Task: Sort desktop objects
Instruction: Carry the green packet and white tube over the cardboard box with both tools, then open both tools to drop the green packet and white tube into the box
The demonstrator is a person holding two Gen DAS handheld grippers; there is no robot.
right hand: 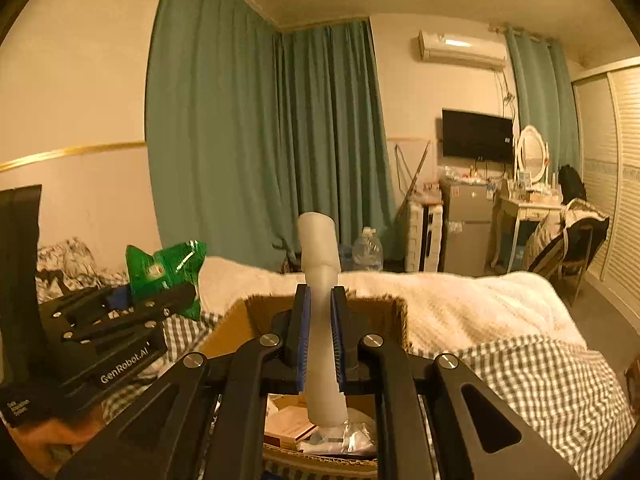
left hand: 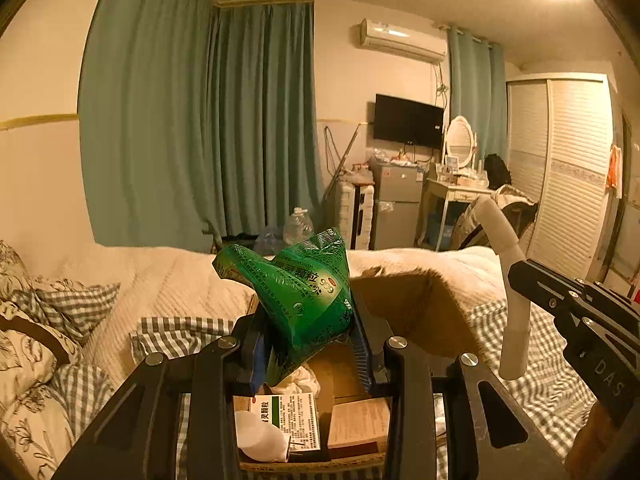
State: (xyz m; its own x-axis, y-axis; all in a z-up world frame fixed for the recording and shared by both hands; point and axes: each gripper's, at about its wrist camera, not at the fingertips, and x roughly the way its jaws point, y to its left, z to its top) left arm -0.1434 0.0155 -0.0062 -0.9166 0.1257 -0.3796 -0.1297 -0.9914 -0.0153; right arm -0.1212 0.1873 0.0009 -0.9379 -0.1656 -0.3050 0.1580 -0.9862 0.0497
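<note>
My left gripper (left hand: 310, 340) is shut on a green medicine packet (left hand: 296, 288) and holds it above an open cardboard box (left hand: 400, 300) on the bed. The packet also shows in the right wrist view (right hand: 166, 272), held by the left gripper (right hand: 160, 300). My right gripper (right hand: 320, 340) is shut on a white tube (right hand: 322, 320), upright above the same box (right hand: 376, 308). The tube also shows in the left wrist view (left hand: 508, 292), at the right gripper (left hand: 524, 276). In the box lie a white-and-green medicine carton (left hand: 290, 420), a white bottle (left hand: 260, 436) and other small boxes.
The box sits on a bed with a checked sheet (right hand: 540, 380) and a cream blanket (right hand: 460, 300). Pillows (left hand: 36, 340) lie at the left. Teal curtains, a water jug (right hand: 366, 250), a small fridge (right hand: 466, 228) and a dressing table (right hand: 528, 204) stand beyond.
</note>
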